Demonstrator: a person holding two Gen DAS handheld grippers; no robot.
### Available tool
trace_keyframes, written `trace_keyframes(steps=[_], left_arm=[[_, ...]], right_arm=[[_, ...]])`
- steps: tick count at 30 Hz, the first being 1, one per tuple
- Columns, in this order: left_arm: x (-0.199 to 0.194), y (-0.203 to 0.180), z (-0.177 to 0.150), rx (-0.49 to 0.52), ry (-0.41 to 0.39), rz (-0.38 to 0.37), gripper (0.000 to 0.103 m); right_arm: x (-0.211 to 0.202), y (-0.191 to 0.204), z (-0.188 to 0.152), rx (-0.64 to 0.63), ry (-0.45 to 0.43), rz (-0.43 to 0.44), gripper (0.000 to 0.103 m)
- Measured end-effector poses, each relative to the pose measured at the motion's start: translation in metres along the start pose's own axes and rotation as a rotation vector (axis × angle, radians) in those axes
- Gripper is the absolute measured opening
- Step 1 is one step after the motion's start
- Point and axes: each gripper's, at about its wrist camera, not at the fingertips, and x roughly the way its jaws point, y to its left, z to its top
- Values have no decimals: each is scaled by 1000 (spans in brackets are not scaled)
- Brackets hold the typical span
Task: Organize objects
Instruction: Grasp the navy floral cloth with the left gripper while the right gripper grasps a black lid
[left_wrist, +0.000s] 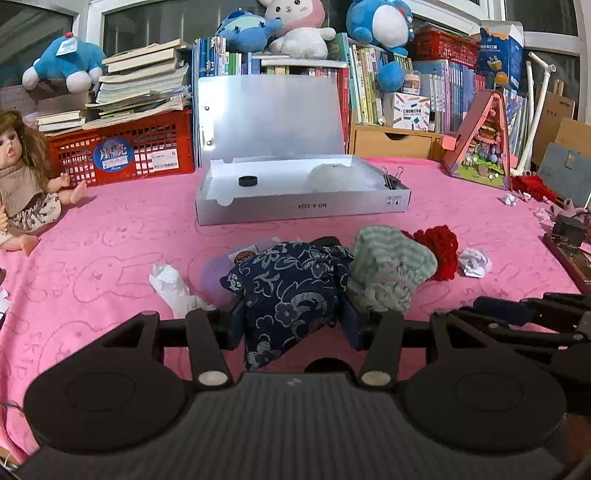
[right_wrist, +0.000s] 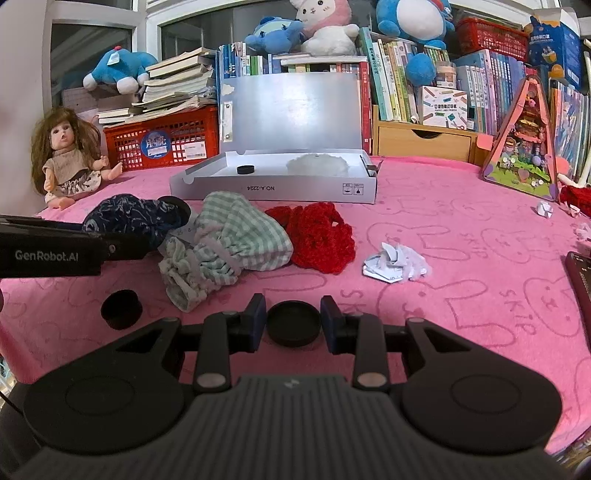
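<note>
Pink table: box part-filled; cloths, paper scraps remain. Left hand-held gripper pinching navy floral cloth; right hand-held gripper clamped on black cap.

Ahead of the right gripper the green checked cloth and red knit blocked the way to the open box — bare pink cover lay to their right, past crumpled paper. A black cap sat left.
</note>
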Motion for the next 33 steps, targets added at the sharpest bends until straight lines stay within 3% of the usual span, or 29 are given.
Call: trace_keyframes(steps=[14,22,33], left_arm=[[-2,3,6,-17,-9,-4,57],[-8,-6,4,-7,2,-72,57],[-10,1,12,-22,-18,-51,57]], right_arm=[[2,-1,-1,11,11,-9,37],[1,-2,0,16,11,-4,37],[-2,-3,5,20,-7,-7,37]])
